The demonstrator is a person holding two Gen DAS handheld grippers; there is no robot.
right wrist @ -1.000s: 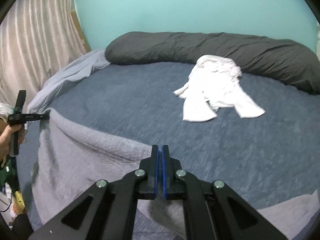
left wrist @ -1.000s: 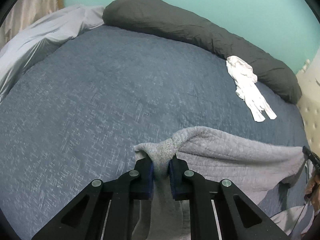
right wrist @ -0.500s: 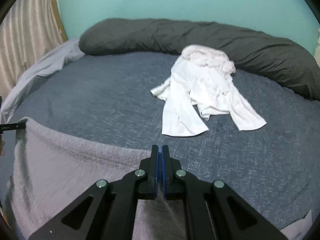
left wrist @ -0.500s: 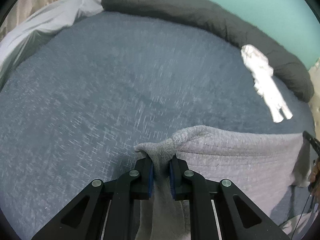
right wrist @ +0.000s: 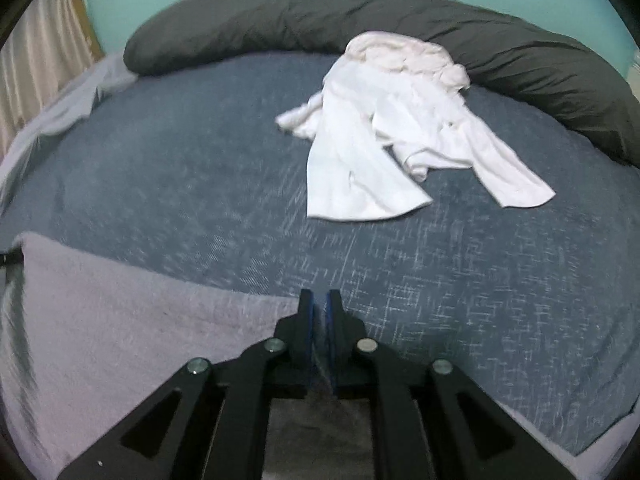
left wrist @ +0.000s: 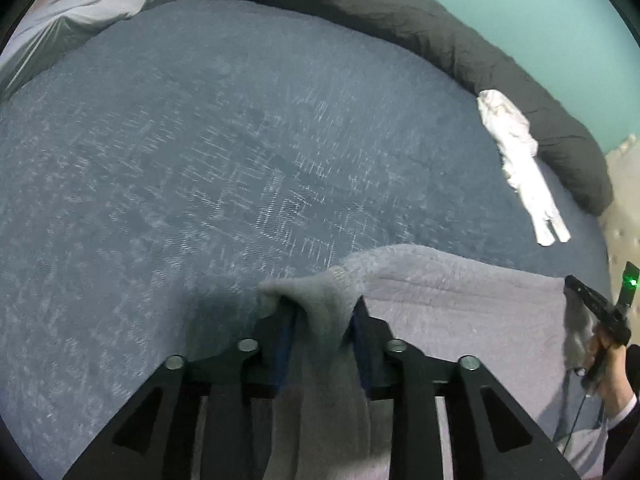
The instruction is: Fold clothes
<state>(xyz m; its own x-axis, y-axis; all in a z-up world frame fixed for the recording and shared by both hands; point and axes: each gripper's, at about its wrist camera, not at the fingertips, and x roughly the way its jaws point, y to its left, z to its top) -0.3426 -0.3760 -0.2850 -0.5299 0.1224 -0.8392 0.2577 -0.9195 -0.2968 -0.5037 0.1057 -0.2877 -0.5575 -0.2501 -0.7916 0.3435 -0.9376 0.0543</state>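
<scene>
A grey knit garment (left wrist: pixel 448 304) lies stretched across the near part of the blue bed (left wrist: pixel 200 152). My left gripper (left wrist: pixel 322 312) has its jaws parted, with a bunched corner of the garment still lying between them. In the right wrist view the same garment (right wrist: pixel 120 320) spreads to the left, and my right gripper (right wrist: pixel 319 308) is nearly closed, pinching its thin edge. The right gripper also shows at the far right of the left wrist view (left wrist: pixel 600 312), holding the other corner.
A crumpled white shirt (right wrist: pixel 400 120) lies on the bed (right wrist: pixel 180 160) further back, and shows in the left wrist view (left wrist: pixel 520 160). A long dark bolster (right wrist: pixel 360 20) runs along the teal wall. A pale sheet (left wrist: pixel 80 8) lies at the back left.
Both grippers carried the grey garment's edge forward over the bed. The left jaws have spread apart from their tight pinch; the right jaws have a slight gap.
</scene>
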